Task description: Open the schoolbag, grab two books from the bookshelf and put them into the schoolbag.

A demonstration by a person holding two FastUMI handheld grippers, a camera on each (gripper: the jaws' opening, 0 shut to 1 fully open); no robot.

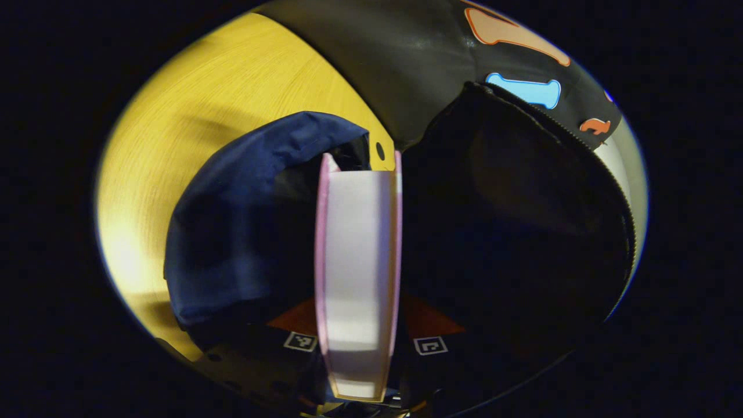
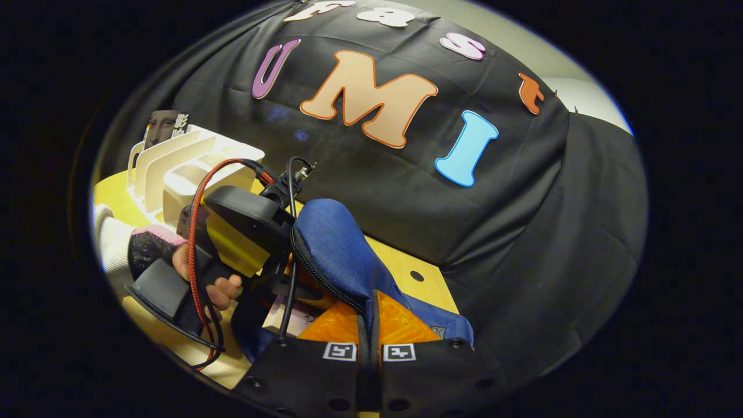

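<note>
I am lowering the pink-edged book (image 1: 357, 261), clamped in my left gripper (image 1: 359, 342), into the open schoolbag (image 1: 232, 220); my right gripper (image 2: 368, 348), pinching the bag's rim, should be keeping the mouth wide.

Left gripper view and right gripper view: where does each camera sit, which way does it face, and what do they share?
Left gripper view: rides the left claw, looking into the open dark-blue fabric schoolbag; its fingers clamp a pink-edged white-paged book.
Right gripper view: rides the right claw, shut on the bag's rim, facing the white slotted bookshelf; a hand holds the left claw.
Shared: schoolbag, yellow wooden table.
</note>
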